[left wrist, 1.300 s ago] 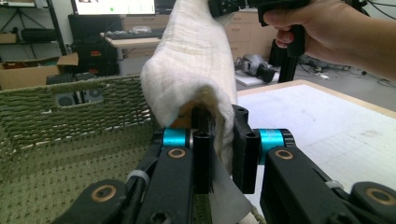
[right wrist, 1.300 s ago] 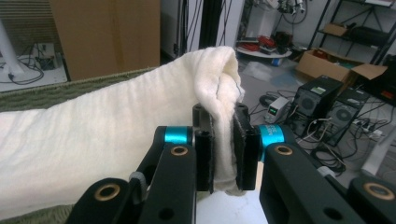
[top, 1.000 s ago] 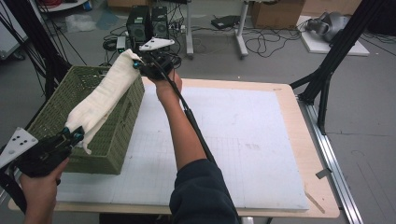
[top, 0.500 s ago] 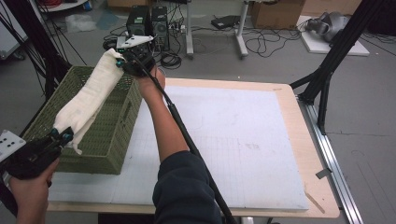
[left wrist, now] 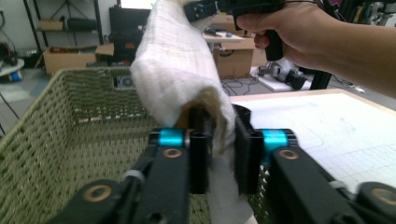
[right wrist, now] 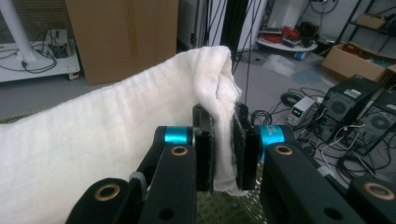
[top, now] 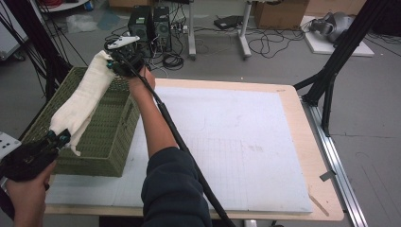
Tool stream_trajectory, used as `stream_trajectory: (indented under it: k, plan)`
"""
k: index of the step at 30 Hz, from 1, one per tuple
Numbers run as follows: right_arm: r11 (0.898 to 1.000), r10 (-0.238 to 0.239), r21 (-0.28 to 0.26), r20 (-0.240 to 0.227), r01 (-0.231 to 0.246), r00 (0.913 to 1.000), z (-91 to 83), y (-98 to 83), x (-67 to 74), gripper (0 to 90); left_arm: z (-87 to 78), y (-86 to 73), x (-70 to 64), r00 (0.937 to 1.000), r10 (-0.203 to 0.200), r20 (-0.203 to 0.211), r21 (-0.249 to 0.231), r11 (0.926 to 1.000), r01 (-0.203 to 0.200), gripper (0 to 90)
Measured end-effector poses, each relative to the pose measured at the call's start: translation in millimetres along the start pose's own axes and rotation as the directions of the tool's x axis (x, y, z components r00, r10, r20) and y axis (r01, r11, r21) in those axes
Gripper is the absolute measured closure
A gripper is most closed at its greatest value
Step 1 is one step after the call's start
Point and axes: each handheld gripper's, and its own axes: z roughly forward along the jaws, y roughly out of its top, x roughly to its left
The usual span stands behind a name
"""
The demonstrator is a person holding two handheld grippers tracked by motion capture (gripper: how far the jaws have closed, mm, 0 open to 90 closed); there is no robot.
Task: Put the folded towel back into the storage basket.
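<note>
The table (top: pixel 246 142) carries a white mat, and a green woven basket (top: pixel 101 137) stands at its left edge. Above the basket hangs the task's thing, a white towel (top: pixel 85 101), folded into a long band and stretched between the two grippers.

The relation that governs the coming move is the band's long axis against the basket. The axis runs from the near-left corner of the basket to its far rim, roughly along the basket's length and directly above its opening. The far end is held higher than the near end, so the band slopes down toward the person. It does not yet lie inside the basket; it hangs clear above the opening, though a corner droops past the near wall.

The right gripper (top: pixel 118 59) holds the far end, with the arm fully extended over the table. In the right gripper view its jaws are pressed onto the folded towel edge (right wrist: pixel 224 135), with cloth filling the gap.

The left gripper (top: pixel 54 139) holds the near end, just outside the basket's near corner. Its jaws have just been opening. In the left gripper view the towel (left wrist: pixel 219 140) remains between them, but a gap shows beside the cloth, so the grip appears slack rather than firm.

Judged from this, the near end would drop first.
</note>
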Motion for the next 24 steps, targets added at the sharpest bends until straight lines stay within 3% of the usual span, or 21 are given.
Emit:
stream_trajectory:
  k: [2, 3, 4, 6, 11, 14, 17, 21, 24]
  plan:
    - [0.999, 0.027, -0.018, 0.021, -0.026, 0.9994, 5.1, -1.9, 1.6, 49.5, 0.0, 0.0, 3.7, 0.9987, -0.051, -0.011, -0.006, 0.9987, 0.051, 52.1]
    - [0.999, 0.040, -0.029, 0.040, -0.039, 0.9984, 5.7, -3.1, 1.3, 43.1, -1.1, 0.0, 5.4, 0.9978, -0.065, -0.016, -0.021, 0.9977, 0.064, 47.7]
    - [0.998, 0.064, -0.028, 0.043, -0.063, 0.9970, 5.5, -4.1, 0.3, 42.0, -2.1, 0.1, 6.6, 0.9969, -0.076, -0.023, -0.037, 0.9965, 0.075, 43.7]
    - [0.998, 0.065, -0.009, 0.038, -0.065, 0.9972, 2.7, -6.9, -2.8, 40.0, -4.0, 0.5, 8.3, 0.9954, -0.092, -0.028, -0.054, 0.9945, 0.090, 37.3]
    - [0.997, 0.073, -0.005, 0.021, -0.073, 0.9971, -14.8, -18.7, -9.4, 38.1, -2.2, 0.5, 6.1, 0.9953, -0.094, -0.024, -0.044, 0.9947, 0.093, 30.2]
    - [0.997, 0.071, 0.016, 0.010, -0.071, 0.9974, -25.2, -28.7, -12.2, 35.4, 3.1, -0.4, 2.1, 0.9950, -0.099, 0.014, -0.022, 0.9949, 0.099, 26.5]
    - [0.997, 0.074, 0.032, -0.001, -0.074, 0.9972, -35.8, -37.4, -14.0, 32.7, 9.7, -2.4, -2.3, 0.9948, -0.098, 0.027, 0.019, 0.9950, 0.098, 18.4]
    - [0.996, 0.084, 0.039, -0.021, -0.083, 0.9963, -50.5, -46.1, -16.6, 29.5, 15.6, -4.3, -7.4, 0.9924, -0.109, 0.056, 0.020, 0.9939, 0.108, 18.6]
    - [0.995, 0.081, 0.058, -0.039, -0.079, 0.9959, -61.6, -51.5, -16.8, 26.9, 18.2, -4.7, -9.9, 0.9883, -0.112, 0.103, 0.012, 0.9937, 0.111, 19.0]
